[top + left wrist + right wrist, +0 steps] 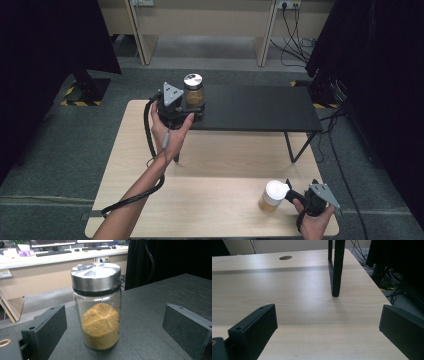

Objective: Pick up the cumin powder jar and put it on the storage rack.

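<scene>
A glass jar (100,315) with a silver lid, partly filled with tan powder, stands upright on the black shelf (155,297). My left gripper (113,315) is open, and the jar sits between its two jaws with a gap on each side. From above, that jar (193,90) is at the shelf's left end with the left gripper (187,107) right behind it. A second jar (273,195) with a white lid stands on the wooden table (210,170), just left of my right gripper (301,186). The right gripper (328,315) is open with only bare table between its jaws.
The black shelf (255,107) stands on thin legs over the back of the table; one leg (335,270) rises ahead of the right gripper. The table's right edge (382,297) is close by, with cables on the floor beyond. A cable (135,195) trails from the left gripper.
</scene>
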{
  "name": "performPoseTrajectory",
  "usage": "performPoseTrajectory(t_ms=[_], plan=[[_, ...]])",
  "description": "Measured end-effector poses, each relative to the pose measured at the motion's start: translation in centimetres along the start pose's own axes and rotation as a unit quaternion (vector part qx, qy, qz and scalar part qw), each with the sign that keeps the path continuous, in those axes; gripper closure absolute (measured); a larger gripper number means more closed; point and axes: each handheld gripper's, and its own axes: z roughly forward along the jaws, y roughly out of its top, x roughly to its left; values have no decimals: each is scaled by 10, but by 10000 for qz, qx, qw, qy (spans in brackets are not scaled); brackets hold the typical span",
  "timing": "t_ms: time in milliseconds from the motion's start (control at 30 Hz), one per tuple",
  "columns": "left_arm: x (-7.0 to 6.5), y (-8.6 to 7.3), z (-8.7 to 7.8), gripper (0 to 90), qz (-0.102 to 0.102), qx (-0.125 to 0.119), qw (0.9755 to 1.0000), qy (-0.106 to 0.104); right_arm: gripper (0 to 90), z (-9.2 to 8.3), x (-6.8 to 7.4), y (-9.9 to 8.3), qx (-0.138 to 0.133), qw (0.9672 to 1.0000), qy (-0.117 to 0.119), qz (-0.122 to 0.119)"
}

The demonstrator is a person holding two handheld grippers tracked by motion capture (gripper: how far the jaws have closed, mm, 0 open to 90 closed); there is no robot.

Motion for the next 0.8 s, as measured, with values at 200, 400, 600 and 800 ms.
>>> performPoseTrajectory(t_ms=[200,400,600,800], plan=[[-3,-6,-11,47,49,-76,9999,-48,16,0,0,0,-1,10000,0,8],[-5,-12,-17,48,147,-96,9998,-61,16,0,0,0,-8,10000,-4,1],[-7,-15,-21,48,163,-84,9998,-68,16,0,0,0,-3,10000,5,9],[-7,-25,-25,48,162,-165,9997,-89,16,0,0,0,-5,10000,15,3]])
